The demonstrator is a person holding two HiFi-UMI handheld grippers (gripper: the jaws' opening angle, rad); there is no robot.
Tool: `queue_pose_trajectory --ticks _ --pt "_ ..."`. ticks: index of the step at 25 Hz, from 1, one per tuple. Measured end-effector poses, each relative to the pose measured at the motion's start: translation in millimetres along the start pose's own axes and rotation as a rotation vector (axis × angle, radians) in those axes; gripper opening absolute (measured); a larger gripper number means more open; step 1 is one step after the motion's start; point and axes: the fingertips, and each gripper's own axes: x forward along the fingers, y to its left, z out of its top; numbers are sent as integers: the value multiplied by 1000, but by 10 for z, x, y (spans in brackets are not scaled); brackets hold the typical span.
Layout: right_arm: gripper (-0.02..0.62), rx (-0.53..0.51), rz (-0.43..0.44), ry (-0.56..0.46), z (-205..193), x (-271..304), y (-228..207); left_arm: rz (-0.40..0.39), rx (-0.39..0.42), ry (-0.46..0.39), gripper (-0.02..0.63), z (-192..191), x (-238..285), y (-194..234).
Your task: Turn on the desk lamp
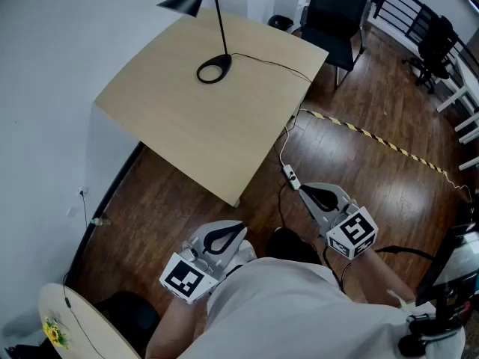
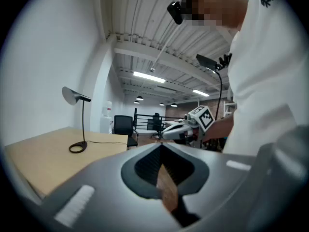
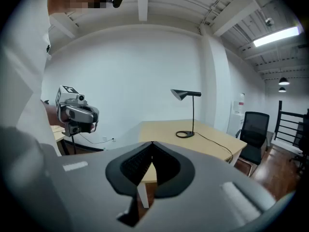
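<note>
My left tongs (image 1: pixel 233 230) and right tongs (image 1: pixel 308 193) are both clenched on nothing, well apart from the desk lamp (image 1: pixel 221 25). It stands near the table's (image 1: pixel 202 122) far corner. I can't make out its switch.

An office: plain desk (image 1: pixel 202 118), black office chairs (image 1: pixel 337 10), ceiling strip lights (image 2: pixel 148 76).

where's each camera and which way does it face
Head view: on the head, looking steeply down at desk, lamp, left gripper, right gripper.
Left gripper view: on the left gripper, past shut jaws toward the lamp; right gripper, shirt show.
Right gripper view: on the right gripper, past shut jaws toward the desk; left gripper shows.
All three share the lamp.
</note>
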Motion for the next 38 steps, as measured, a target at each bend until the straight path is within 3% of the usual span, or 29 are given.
queue_pose_trajectory --ticks 7,12,20,29,38 --pt "3 -33 70 5 92 1024 -554 111 -32 7 17 10 106 857" --pt "3 -62 172 38 195 1872 -1103 215 -48 1 17 227 395 1450" --pt "3 -140 288 120 119 3158 -1797 331 -99 10 17 406 750 2030" --pt "3 -178 282 196 -60 4420 -2454 430 -146 34 17 405 867 2510" --pt "3 -192 223 272 -420 5247 -2963 489 -198 47 17 362 926 2725"
